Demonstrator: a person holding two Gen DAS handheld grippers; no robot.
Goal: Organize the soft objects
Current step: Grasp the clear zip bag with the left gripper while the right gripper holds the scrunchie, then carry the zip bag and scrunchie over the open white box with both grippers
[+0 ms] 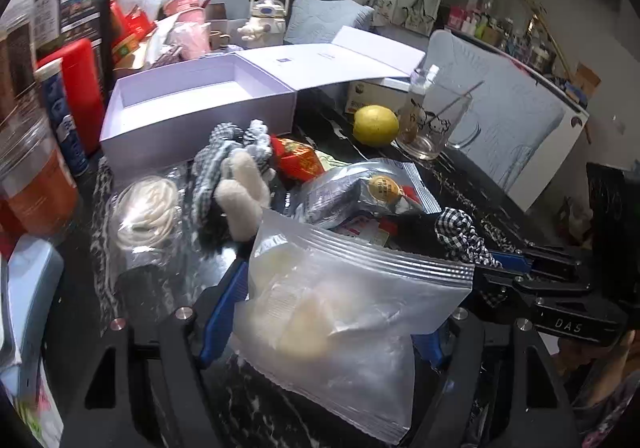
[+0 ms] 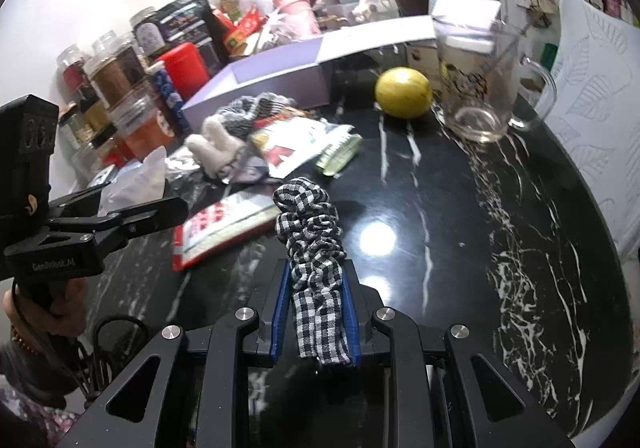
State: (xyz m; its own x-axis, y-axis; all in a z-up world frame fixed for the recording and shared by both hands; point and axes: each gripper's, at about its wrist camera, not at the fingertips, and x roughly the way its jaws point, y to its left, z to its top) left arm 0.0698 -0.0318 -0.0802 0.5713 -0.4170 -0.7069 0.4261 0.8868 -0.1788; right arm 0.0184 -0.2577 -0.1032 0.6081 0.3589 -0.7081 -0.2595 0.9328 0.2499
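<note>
- My two hand-held grippers: left hand-held gripper (image 1: 332, 312) clamps a zip bag (image 1: 344, 288) of pale pads; right hand-held gripper (image 2: 316, 312) pinches one checkered scrunchie (image 2: 310, 232) above the near table (image 2: 440, 208).
- One lavender box (image 1: 192, 108) far left, open, nothing inside.
- One lemon (image 2: 403, 91), one glass mug (image 2: 480, 88) holding a spoon.

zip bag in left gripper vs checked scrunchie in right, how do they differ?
The zip bag is clear plastic, flat and wide; the checked scrunchie is black-and-white fabric, bunched and narrow. The bag spreads the left gripper wide; the right gripper is nearly closed on the scrunchie. Both are soft and gripped.
</note>
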